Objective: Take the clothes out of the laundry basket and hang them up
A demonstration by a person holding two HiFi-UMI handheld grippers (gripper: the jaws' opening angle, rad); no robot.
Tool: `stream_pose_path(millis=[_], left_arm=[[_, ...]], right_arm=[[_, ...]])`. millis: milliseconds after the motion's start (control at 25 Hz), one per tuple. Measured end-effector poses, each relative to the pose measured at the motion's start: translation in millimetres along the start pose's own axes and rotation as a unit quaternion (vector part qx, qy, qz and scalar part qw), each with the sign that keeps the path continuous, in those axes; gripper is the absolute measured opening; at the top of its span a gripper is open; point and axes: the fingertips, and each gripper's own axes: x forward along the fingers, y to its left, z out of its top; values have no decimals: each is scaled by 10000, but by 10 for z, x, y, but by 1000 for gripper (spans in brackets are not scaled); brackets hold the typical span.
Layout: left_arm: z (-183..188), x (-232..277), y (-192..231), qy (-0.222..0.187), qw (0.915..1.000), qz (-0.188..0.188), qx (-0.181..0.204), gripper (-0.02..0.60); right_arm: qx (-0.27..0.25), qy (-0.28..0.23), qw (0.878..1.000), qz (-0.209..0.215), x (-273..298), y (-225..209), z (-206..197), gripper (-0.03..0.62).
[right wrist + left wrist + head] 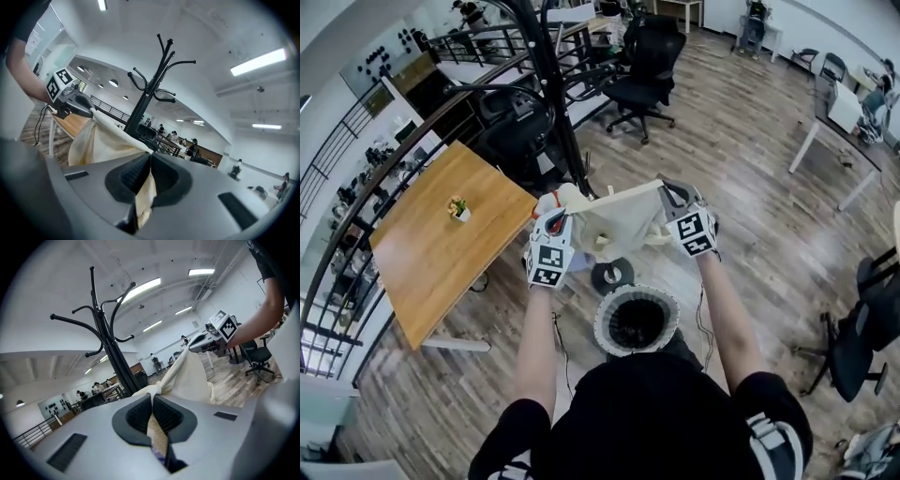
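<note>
Head view shows the person standing over the round laundry basket (605, 319) on the floor, with a cream garment (614, 220) lifted clear of it and stretched between the left tool (555, 214) and the right tool (675, 202). Each tool holds one upper corner, so the top edge runs taut from one to the other while the rest hangs in loose folds above the basket. The black coat stand (553, 84) rises just beyond the cloth, its round foot showing below the hanging fabric. Left gripper view has the left tool (152, 416) with its pads pressed together on a thin fold of the garment (190, 376), which runs off toward the other tool, and the stand's hooks (105, 343) sit high above. Right gripper view gives the same picture: the right tool (150, 176) is clamped on a narrow strip of cloth (101, 138), with the stand (152, 89) behind. Both holds are slim pinches at the edge, so pulling the tools further apart could probably drag a corner free and drop the garment. The hanging folds could also catch a lower hook or nudge the stand as the cloth goes over.
</note>
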Motion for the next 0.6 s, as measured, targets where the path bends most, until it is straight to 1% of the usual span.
stream_pose_path(millis=[80, 280, 400, 480, 600], left_arm=[[114, 30, 167, -2, 9997, 220, 68, 24], [453, 50, 561, -104, 9960, 870, 193, 24], [561, 85, 739, -142, 9926, 1186, 224, 24], [478, 131, 798, -31, 9912, 1316, 129, 25], [94, 260, 757, 452, 9901, 1316, -166, 24]], right_arm=[[-50, -224, 9997, 119, 168, -139, 207, 15], [-430, -729, 9956, 402, 505, -430, 705, 15], [-540, -935, 9925, 569, 716, -522, 881, 15], [-530, -893, 9917, 758, 877, -469, 802, 15], [-335, -542, 9911, 1168, 1139, -260, 388, 15]])
